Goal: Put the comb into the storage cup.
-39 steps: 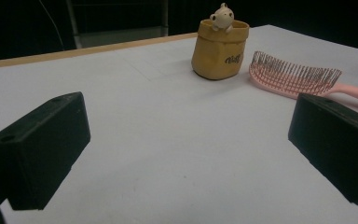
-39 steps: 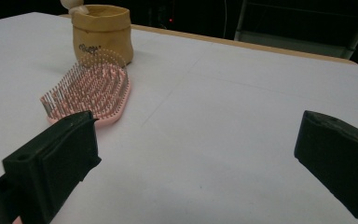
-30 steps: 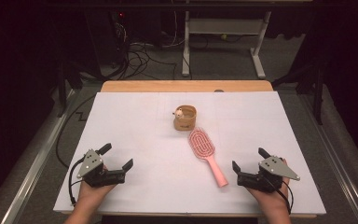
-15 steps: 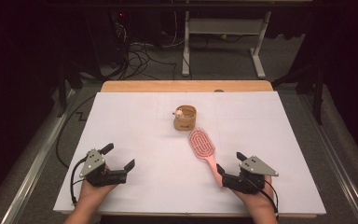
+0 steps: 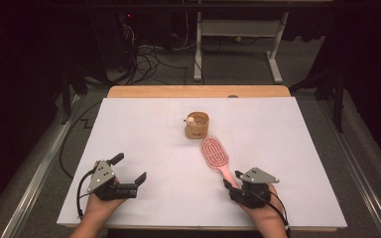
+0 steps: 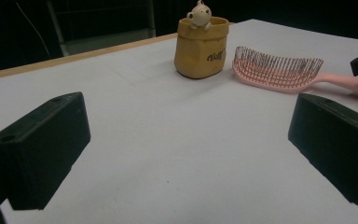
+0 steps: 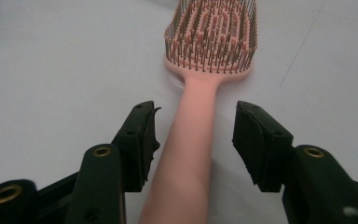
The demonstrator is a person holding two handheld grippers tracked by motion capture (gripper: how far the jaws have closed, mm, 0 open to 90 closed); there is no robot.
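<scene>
The one piece of writing stands on the small tan pouch-shaped holder (image 6: 201, 46) at the far middle of the white table (image 5: 144, 144): a short dark word in a slanted script, printed low on its front wall toward the right side in the left gripper view. The letters are too small and blurred to spell out. In the high view the same mark shows on the holder's near face as a dark smudge, again unreadable.
</scene>
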